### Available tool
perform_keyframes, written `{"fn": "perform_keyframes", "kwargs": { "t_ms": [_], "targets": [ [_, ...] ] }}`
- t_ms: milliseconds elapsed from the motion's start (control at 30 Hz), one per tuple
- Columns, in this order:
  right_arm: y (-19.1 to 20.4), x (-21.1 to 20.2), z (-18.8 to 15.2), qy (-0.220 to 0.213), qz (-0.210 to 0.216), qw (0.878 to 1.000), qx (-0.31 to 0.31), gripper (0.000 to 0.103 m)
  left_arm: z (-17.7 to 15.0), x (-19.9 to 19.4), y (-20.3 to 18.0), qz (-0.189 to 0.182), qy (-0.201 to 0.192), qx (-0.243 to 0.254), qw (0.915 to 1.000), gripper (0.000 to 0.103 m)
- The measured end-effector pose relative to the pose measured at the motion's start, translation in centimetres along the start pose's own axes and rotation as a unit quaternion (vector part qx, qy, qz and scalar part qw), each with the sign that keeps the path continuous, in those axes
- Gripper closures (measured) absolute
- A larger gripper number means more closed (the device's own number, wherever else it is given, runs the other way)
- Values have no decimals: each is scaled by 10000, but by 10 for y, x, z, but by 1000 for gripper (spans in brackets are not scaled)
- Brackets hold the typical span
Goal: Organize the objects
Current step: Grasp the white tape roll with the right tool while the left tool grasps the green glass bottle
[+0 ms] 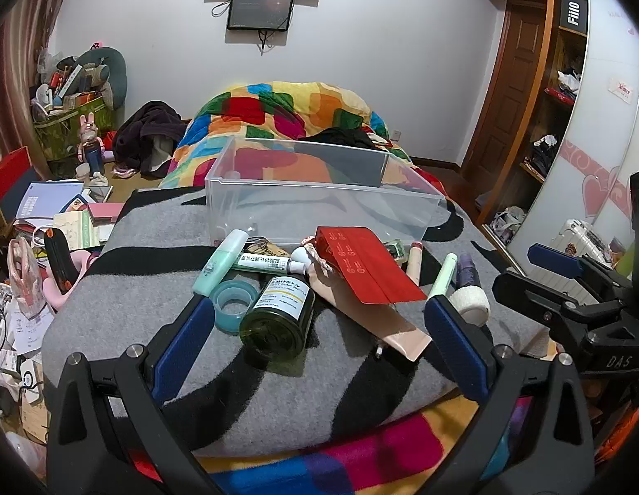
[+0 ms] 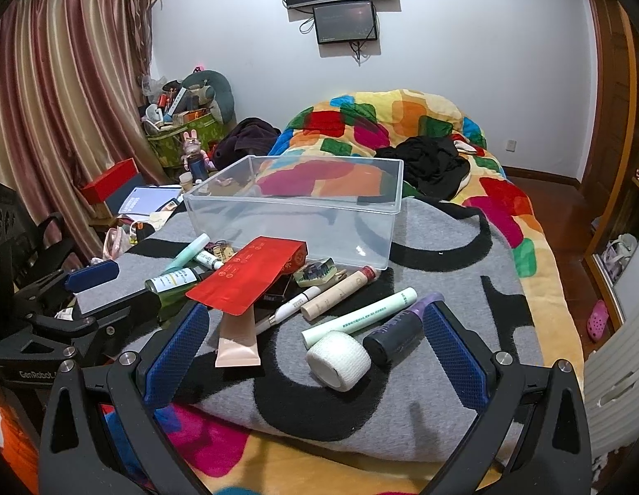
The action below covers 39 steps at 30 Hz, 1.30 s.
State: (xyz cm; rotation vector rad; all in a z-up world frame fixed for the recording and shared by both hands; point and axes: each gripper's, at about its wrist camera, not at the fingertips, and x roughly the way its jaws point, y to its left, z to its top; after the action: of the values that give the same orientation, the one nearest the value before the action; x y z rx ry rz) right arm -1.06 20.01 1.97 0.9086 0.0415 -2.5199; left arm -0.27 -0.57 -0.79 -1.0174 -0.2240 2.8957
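A clear plastic bin (image 1: 319, 206) (image 2: 286, 222) stands empty on a grey and black blanket. In front of it lie several toiletries: a green bottle (image 1: 278, 317) (image 2: 171, 284), a teal tape roll (image 1: 233, 301), a red pouch (image 1: 365, 264) (image 2: 245, 276), a pink tube (image 1: 385, 321) (image 2: 237, 338), a mint tube (image 2: 360, 317), a dark purple bottle (image 2: 402, 330) and a white bandage roll (image 1: 470, 301) (image 2: 338, 359). My left gripper (image 1: 319, 301) (image 2: 113, 291) hangs open above the green bottle and pink tube. My right gripper (image 2: 317, 309) (image 1: 542, 276) hangs open above the bandage roll, holding nothing.
A colourful quilt (image 2: 402, 123) with black clothing (image 2: 431, 165) covers the bed behind the bin. Papers, boxes and bags crowd the floor at the left (image 1: 51, 214). A wooden wardrobe (image 1: 558, 123) stands at the right. The blanket's near edge (image 2: 319, 425) drops off just ahead of the grippers.
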Motion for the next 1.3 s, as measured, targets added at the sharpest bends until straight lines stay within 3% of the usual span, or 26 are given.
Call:
{"fn": "perform_keyframes", "kwargs": {
  "t_ms": [1167,1300],
  "targets": [
    [-1,5,-5,82,39,10000,3,0,-4,1,3,-83,47,-66,9999,0],
    [-4,8,-11,120,-4,9999,-11,1,-6,3,9,-14,84,-104,9999,11]
  ]
}}
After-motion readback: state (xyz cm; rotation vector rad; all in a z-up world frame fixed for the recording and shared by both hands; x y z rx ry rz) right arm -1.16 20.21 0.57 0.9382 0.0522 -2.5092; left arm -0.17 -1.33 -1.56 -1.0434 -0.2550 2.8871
